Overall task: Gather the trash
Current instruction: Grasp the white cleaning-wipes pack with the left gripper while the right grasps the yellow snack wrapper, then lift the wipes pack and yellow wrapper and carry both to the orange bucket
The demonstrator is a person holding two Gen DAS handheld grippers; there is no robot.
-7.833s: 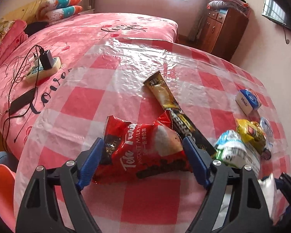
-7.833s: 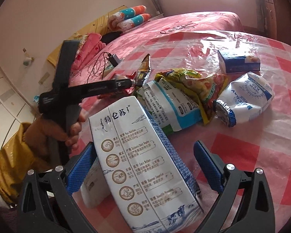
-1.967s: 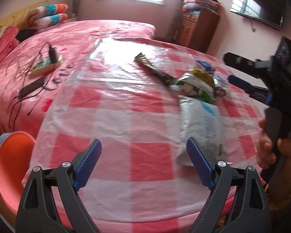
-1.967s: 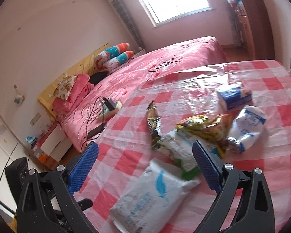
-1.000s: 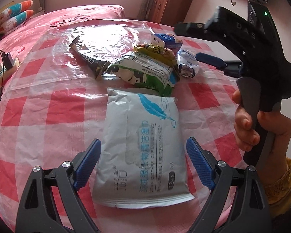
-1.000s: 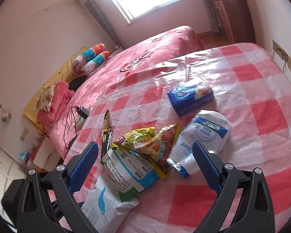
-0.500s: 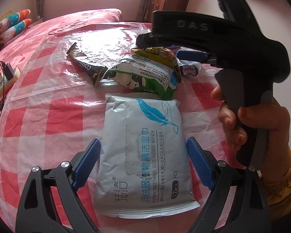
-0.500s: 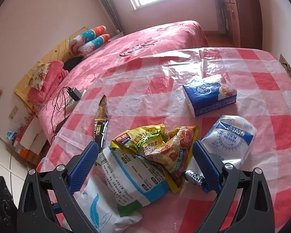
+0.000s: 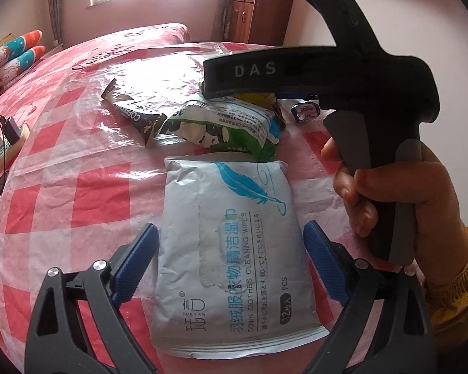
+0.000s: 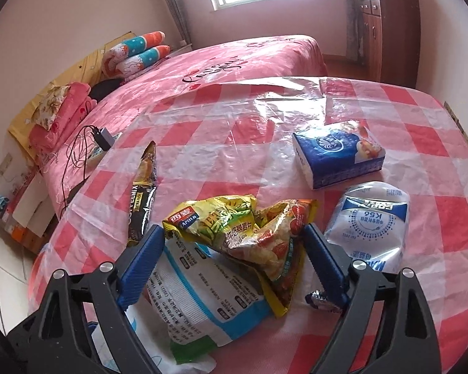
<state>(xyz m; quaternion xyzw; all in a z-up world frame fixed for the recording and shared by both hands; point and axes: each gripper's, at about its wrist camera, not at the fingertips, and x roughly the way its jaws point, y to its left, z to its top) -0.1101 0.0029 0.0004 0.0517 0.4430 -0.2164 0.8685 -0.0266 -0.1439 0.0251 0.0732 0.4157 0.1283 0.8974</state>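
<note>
Left tongs (image 9: pixel 229 261) spread apart astride the wipes packet (image 9: pixel 234 249) on the table (image 9: pixel 78 187), right tongs (image 10: pixel 234 261) likewise apart around the yellow snack bag (image 10: pixel 234 227).

"DOWN CLOTHES CLEANING WIPES" on the white wipes pack (image 9: pixel 234 249); "DAS" on the right tongs' body (image 9: pixel 315 71); "K56" on the blue-white bag (image 10: pixel 371 227).

On the bench (image 10: pixel 436 143): one wipes pack (image 9: pixel 234 249), one coffee sachet (image 10: pixel 143 193), one green-and-white bag (image 10: pixel 199 299), one yellow snack bag (image 10: pixel 234 221), one tissue box (image 10: pixel 337 152), one white-and-blue pouch (image 10: pixel 371 227).
</note>
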